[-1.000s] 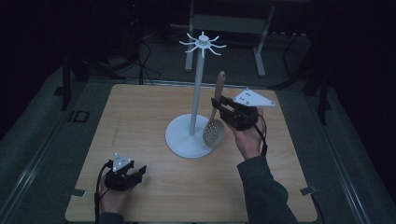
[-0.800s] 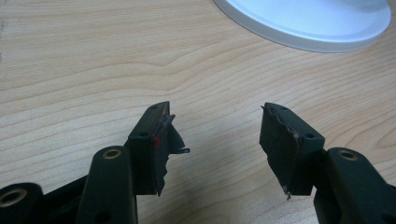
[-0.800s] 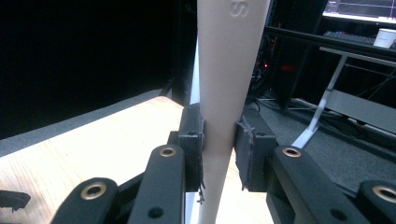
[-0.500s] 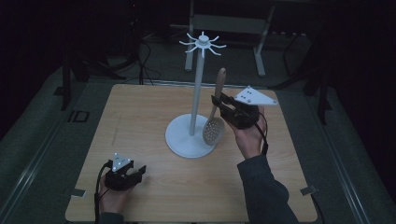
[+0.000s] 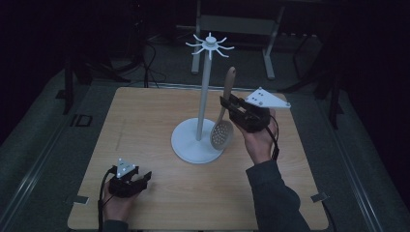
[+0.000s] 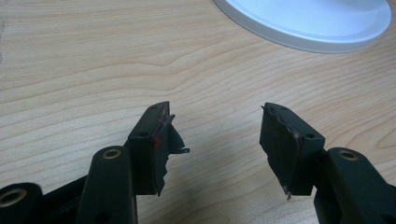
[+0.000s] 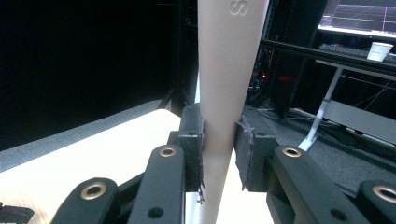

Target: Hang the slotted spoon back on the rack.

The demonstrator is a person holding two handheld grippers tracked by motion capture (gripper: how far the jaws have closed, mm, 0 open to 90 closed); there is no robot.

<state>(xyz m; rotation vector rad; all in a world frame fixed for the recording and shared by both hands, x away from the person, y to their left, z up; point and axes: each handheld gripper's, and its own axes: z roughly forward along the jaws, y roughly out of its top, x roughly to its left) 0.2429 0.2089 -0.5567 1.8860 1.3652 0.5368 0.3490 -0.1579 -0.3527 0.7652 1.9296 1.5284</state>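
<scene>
A beige slotted spoon (image 5: 223,126) hangs upright in the air, bowl down, just right of the white hook stand (image 5: 205,82). My right gripper (image 5: 231,107) is shut on its handle. In the right gripper view the handle (image 7: 227,84) runs straight up between the two pads (image 7: 194,140). The spoon's bowl hovers over the edge of the stand's round base (image 5: 193,145). My left gripper (image 5: 145,178) rests on the table at the front left, open. In the left gripper view its fingers (image 6: 156,144) stand wide apart with nothing between them, and the base (image 6: 308,21) lies ahead.
The wooden table (image 5: 145,116) is bare around the stand. The stand's top carries several radiating white hooks (image 5: 210,44). Dark floor, cables and a metal frame (image 5: 237,24) lie beyond the far edge. A paper cup (image 7: 379,50) sits on a distant desk.
My right gripper has raised the spoon slightly beside the stand. The left gripper has stayed in place.
</scene>
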